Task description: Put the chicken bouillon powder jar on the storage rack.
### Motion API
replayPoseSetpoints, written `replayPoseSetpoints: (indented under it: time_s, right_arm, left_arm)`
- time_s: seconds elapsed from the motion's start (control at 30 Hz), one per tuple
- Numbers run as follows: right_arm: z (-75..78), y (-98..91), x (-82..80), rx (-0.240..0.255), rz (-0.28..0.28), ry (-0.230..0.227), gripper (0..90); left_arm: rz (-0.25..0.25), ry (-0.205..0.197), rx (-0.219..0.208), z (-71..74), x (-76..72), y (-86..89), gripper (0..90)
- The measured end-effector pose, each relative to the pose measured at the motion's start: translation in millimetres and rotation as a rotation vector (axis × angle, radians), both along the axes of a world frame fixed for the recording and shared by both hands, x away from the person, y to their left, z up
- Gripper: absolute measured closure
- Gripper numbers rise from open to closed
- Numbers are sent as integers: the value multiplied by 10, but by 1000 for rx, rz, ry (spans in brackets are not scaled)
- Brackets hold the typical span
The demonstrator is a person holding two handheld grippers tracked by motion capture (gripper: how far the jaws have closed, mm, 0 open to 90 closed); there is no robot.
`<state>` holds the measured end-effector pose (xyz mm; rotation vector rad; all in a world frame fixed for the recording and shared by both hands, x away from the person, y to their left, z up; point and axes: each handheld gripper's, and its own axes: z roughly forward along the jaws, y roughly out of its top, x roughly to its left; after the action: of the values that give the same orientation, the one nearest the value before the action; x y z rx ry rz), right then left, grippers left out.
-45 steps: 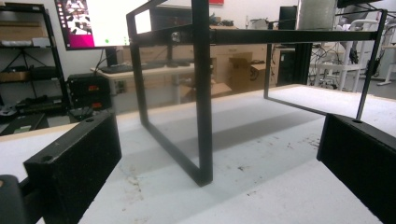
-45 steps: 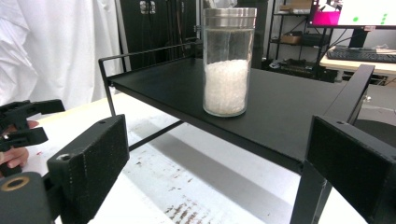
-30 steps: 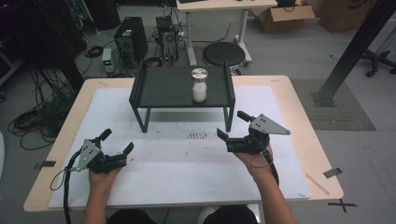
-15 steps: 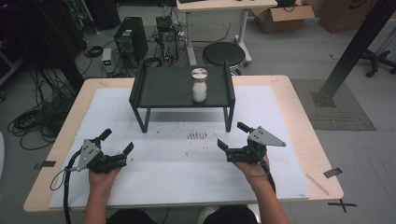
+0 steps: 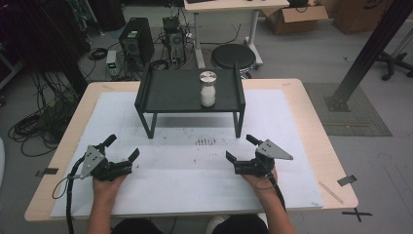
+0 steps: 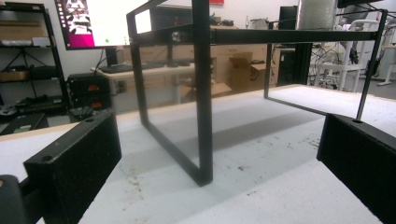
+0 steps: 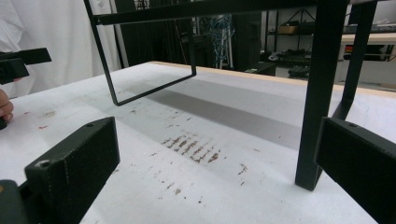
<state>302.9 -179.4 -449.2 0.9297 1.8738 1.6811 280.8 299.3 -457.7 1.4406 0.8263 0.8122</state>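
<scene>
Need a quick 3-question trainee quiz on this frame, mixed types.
1. True or false: the jar stands on the white mat, under the black stand.
2. What is between the jaws of the right gripper? A) the jar B) a stand leg C) nothing
3. Fill in: the jar's lid is ____ coloured.

Key: 1 false, it stands on top of the stand. 2 C; both it and the left gripper rest open on the mat. 3 silver.
</scene>
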Motion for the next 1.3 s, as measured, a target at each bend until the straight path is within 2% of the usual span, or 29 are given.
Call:
replayPoseSetpoints:
  time_s: [0.33, 0.47, 0.77, 1.13, 1.3]
  right_arm:
    - [-59, -15, -8, 36, -5, -28, 0]
    - [-71, -17, -54, 34, 4, -78, 1]
    - [-90, -13, -128, 35, 12, -153, 0]
    - [-101, -24, -161, 47, 10, -185, 0]
    - [-100, -24, -155, 47, 10, -179, 0]
  left_arm:
    - [0, -1, 1, 0, -1, -1, 2]
    - [0, -1, 1, -1, -1, -1, 2]
    - [0, -1, 3, -1, -2, -2, 2]
    - [0, -10, 3, -4, -12, -4, 2]
    - [-1, -10, 5, -3, -11, -4, 2]
